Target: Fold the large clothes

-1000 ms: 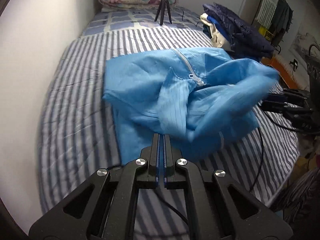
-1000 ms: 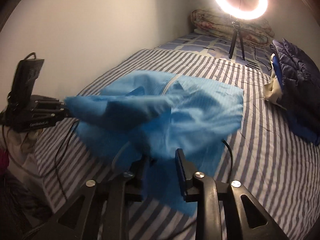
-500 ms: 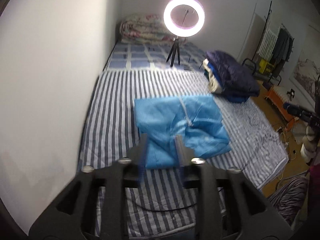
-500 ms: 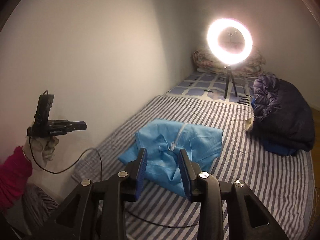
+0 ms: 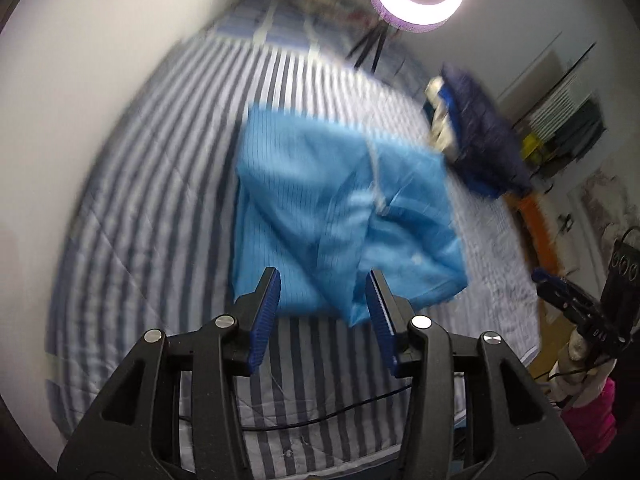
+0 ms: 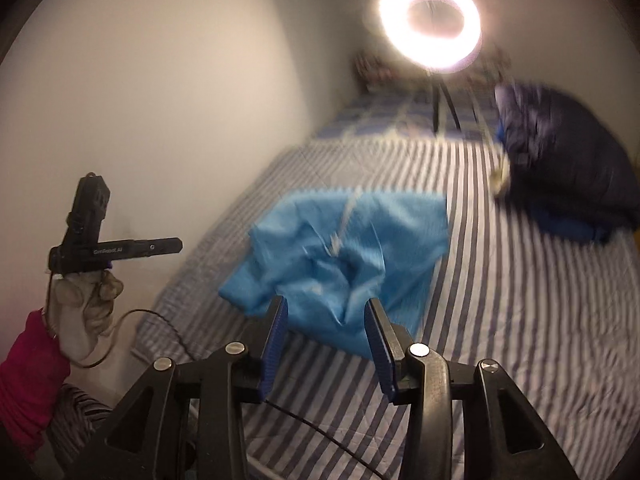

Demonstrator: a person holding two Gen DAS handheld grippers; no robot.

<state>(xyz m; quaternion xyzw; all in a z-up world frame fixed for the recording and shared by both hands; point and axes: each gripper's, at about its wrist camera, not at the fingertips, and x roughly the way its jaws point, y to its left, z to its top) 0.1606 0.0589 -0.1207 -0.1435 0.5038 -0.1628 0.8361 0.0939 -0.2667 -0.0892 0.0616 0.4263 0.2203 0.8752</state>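
Note:
A light blue zip-front garment (image 5: 340, 208) lies in a rumpled fold on the striped bed (image 5: 160, 184), its zipper (image 6: 340, 232) facing up. My left gripper (image 5: 324, 280) hovers above the garment's near edge; its jaws are opening, with nothing between the blue pads. My right gripper (image 6: 326, 308) hangs above the near edge of the same garment (image 6: 352, 248); its jaws are also opening and hold nothing. In the right wrist view the left gripper (image 6: 176, 245) shows side-on at the far left, held by a gloved hand (image 6: 84, 304). In the left wrist view the right gripper (image 5: 560, 296) sits off the bed's right side.
A lit ring light (image 6: 430, 20) on a tripod stands at the bed's far end. A dark blue jacket pile (image 6: 560, 168) lies on the bed's right side. A wall (image 5: 80, 100) runs along the left. A black cable (image 5: 340, 412) crosses the near edge.
Both grippers let go of the blue garment, which dropped onto the bed. Both hands drew back and up from it, and their jaws stand wider apart.

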